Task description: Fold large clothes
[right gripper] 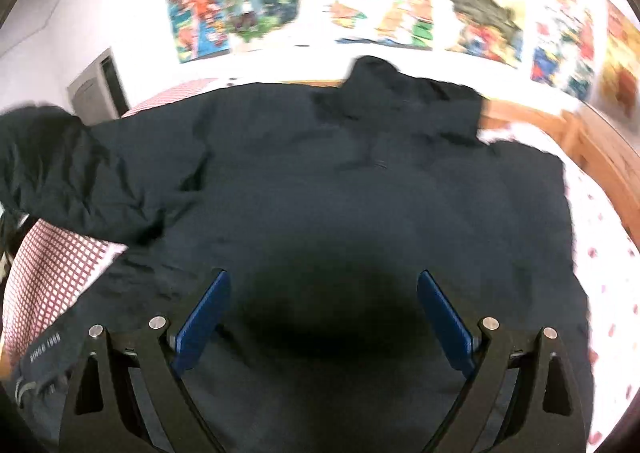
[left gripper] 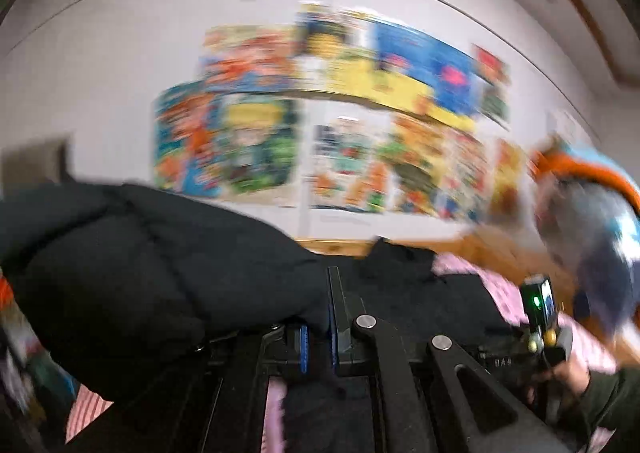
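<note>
The black jacket is spread across the bed, its long axis running from the wide-open right gripper toward the collar, while 1 sleeve, apparently, is clamped up left by the closed left gripper.

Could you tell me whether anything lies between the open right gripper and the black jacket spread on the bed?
Nothing visible does. The right gripper hangs open directly over the black jacket, with only bare fabric showing between its blue pads.
</note>
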### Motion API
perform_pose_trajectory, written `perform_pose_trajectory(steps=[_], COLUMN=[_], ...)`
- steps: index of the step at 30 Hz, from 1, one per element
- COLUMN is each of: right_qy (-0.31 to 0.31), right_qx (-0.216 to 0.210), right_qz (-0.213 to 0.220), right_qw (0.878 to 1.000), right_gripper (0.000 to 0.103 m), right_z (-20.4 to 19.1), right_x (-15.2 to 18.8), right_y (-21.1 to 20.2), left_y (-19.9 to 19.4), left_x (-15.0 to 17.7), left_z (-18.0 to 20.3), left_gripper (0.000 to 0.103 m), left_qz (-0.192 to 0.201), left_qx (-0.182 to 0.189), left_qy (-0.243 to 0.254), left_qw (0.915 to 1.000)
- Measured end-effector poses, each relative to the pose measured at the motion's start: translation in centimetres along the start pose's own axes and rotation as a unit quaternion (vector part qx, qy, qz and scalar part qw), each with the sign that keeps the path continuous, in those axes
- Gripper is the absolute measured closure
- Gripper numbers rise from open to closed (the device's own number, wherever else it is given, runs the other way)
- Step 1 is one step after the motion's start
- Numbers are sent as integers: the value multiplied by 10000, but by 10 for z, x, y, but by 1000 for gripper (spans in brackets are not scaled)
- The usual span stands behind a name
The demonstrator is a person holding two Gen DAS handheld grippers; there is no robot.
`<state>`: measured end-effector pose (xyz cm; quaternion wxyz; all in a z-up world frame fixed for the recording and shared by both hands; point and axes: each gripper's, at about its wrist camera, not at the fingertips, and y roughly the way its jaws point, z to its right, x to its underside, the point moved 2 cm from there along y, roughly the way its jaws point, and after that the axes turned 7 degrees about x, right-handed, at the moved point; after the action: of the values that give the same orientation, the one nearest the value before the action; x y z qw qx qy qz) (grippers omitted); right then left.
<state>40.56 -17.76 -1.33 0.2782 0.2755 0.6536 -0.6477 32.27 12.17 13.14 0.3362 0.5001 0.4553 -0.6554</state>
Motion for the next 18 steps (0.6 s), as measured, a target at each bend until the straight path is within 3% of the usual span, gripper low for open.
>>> perform_pose_trajectory(steps=[4,8,12,18], right_qy=[363,550,678,702], right_qx=[249,509,644,899], right_qz=[-20,63,118,-24], right_qw=[9990,9972,9956,9935], right_gripper=[11,11,11,11], right_z=[54,95,127,160], right_x=[13,25,34,54], right_y=[-19,-38,-51,-43], left_y=[31,63,102,153], left_x=[-13,-5,22,71], left_z=[67,123,172,214], left_gripper=[96,96,96,96], left_qz=[-252,-568,-1184,-2158], left_qx=[443,826,1248,1762], left_qy=[843,1418,1918,2399], left_qw=[9951,9848,9662,9300])
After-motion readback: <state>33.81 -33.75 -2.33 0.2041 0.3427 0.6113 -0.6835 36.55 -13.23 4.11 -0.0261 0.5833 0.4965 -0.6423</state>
